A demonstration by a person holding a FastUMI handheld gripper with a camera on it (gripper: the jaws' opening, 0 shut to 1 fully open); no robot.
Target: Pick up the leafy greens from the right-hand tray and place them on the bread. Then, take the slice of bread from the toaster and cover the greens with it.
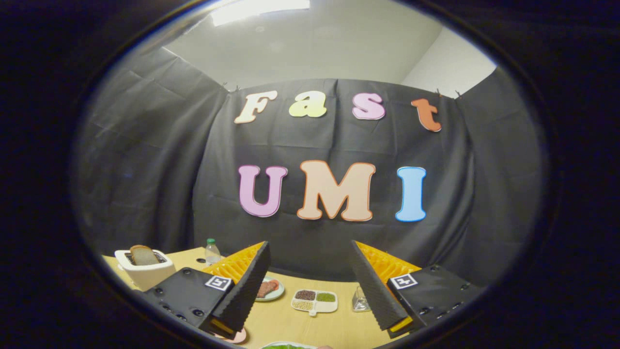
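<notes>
your black two-finger gripper (310, 261) is wide open, empty; tip down toward the green leafy greens (283, 346) just below.

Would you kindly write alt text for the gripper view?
The gripper is open above a wooden table, nothing between its fingers. Beyond them sits a divided dish; a white toaster holds bread.

Black cloth wall (310, 145) hangs in creased panels across back and sides of booth, pinned along its top edge. White ceiling (310, 48) above, lit panel (259, 9) glowing. Pale room wall (450, 70) upper right. Light wooden table (290, 320) below.
</notes>
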